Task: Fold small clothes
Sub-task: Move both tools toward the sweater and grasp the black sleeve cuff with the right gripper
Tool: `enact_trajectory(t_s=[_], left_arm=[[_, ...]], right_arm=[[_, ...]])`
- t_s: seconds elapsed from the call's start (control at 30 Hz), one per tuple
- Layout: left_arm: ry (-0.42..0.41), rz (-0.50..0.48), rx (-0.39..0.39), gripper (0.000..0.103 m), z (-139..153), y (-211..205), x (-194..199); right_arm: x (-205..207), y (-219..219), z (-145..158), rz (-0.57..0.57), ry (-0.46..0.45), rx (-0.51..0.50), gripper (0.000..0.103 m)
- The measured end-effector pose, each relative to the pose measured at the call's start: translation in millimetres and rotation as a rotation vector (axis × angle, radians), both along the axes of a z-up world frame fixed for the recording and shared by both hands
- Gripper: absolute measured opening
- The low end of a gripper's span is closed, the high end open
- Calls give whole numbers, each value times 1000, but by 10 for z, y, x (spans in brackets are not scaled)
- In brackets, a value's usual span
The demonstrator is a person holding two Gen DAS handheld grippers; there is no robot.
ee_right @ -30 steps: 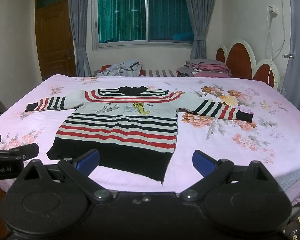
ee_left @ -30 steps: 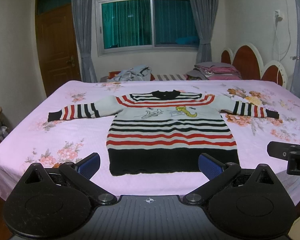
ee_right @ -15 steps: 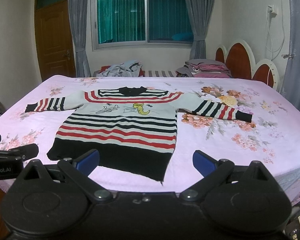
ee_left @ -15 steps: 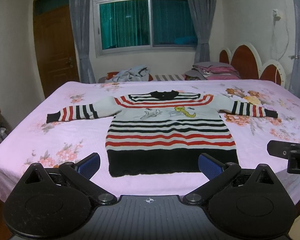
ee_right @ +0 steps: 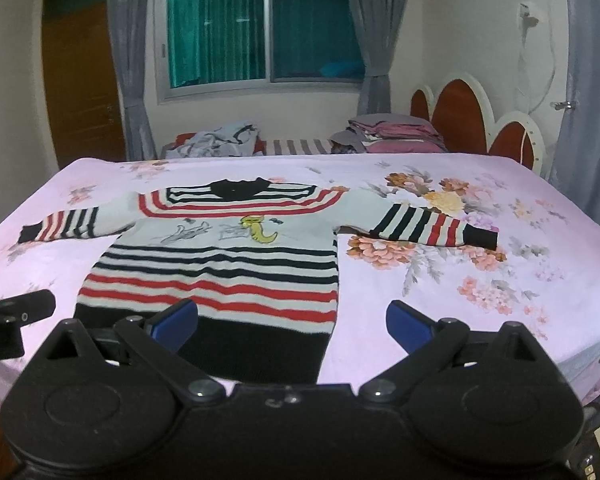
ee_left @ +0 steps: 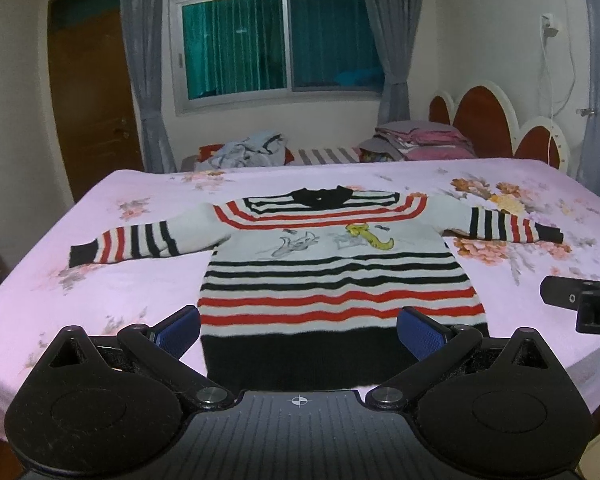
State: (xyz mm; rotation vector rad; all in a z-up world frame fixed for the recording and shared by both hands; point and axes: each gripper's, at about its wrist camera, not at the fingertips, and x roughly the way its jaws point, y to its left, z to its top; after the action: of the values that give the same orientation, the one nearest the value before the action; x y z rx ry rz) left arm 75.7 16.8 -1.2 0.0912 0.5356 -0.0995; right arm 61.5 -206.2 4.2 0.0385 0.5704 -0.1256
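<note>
A striped sweater [ee_left: 332, 276] is lying flat on the pink flowered bed [ee_left: 148, 280], sleeves spread, hem nearest the cameras. The left gripper [ee_left: 299, 330] is hovering over the hem with its blue fingers wide apart, holding nothing. The right gripper [ee_right: 292, 326] is hanging likewise spread over the hem's right corner. Only the right view is showing the right cuff [ee_right: 480, 238] large against the orange flowers; each view is catching the other tool at its edge.
</note>
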Motion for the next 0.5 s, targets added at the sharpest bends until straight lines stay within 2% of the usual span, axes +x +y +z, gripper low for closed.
enact_trajectory(t_s=[0.23, 0.4, 0.5], left_arm=[[-4, -2, -41, 103, -102, 82, 604], [-20, -41, -54, 103, -118, 112, 977], [-66, -68, -4, 103, -127, 94, 1151]], right_arm=[[499, 8, -117, -50, 16, -3, 101], [797, -9, -150, -97, 26, 16, 101], [936, 11, -139, -125, 19, -8, 101]])
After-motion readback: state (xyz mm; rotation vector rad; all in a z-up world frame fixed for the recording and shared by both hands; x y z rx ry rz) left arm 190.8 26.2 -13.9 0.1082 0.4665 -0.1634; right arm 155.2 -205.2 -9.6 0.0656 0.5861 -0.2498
